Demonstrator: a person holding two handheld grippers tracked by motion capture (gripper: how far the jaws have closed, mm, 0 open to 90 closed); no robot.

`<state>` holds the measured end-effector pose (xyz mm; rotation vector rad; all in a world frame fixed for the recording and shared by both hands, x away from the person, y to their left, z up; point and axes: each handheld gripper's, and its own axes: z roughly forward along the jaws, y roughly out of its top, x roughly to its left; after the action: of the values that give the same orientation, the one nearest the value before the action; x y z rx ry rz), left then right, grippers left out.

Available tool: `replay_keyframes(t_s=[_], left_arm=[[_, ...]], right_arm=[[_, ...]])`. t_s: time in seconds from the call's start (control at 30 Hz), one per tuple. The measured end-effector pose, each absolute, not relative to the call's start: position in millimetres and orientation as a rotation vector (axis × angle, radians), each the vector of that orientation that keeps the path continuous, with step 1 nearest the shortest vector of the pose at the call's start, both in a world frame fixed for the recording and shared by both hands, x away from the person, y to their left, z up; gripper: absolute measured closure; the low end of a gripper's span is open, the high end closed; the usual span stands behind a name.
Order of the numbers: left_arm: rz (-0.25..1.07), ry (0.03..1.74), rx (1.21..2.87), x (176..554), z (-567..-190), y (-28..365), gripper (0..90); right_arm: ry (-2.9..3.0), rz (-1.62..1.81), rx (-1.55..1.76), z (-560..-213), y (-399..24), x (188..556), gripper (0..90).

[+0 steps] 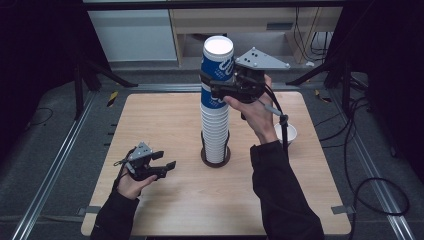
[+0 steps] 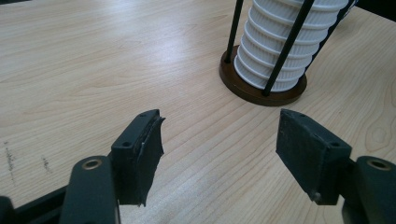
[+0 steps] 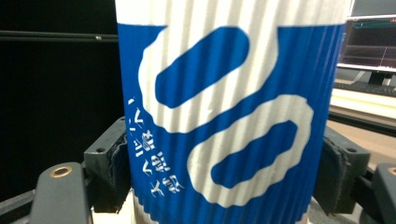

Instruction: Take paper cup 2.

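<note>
R gripper (image 1: 220,86) clamped on top blue-white paper cup (image 1: 218,59), upper centre of frame, atop the cup stack (image 1: 215,135) in its holder (image 1: 215,159). Cup looks partly lifted, not yet clear of stack; setting it down is left. L gripper (image 1: 167,167) rests lower left w/ jaws apart, empty.

Your sleeves (image 1: 285,195) are black, both of them, running right down to the wrists. Left gripper (image 2: 219,154): matte black body, two flat black pads, the left pad's rubber facing ragged and peeling at its edge. Small screw holes dot each jaw block, and a brass-ringed bolt sits on either arm. A small grey plate tops it. Right gripper (image 3: 224,172): same black build, same brass ring, worn rubber on the pads. Its grey three-cornered plate (image 1: 261,59) carries dark dots, and a black cable (image 1: 280,117) trails off it.
</note>
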<state>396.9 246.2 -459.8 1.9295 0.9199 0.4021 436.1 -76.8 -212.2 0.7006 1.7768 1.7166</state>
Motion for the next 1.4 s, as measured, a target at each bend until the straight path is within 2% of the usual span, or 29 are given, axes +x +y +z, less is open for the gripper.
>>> replay_keyframes(t_s=[0.27,0.57,0.83,1.4], left_arm=[[0.400,0.913,1.929,396,-459,246,30.6],[0.396,0.906,1.927,395,-458,245,30.4],[0.393,0.889,1.931,393,-455,242,30.1],[0.374,0.864,1.941,392,-454,238,29.9]], right_arm=[[1.752,1.700,0.696,-206,-96,424,21.3],[1.756,1.657,0.727,-218,-133,411,21.3],[1.792,1.621,0.766,-244,-161,400,21.3],[1.893,1.578,0.841,-303,-192,389,21.3]])
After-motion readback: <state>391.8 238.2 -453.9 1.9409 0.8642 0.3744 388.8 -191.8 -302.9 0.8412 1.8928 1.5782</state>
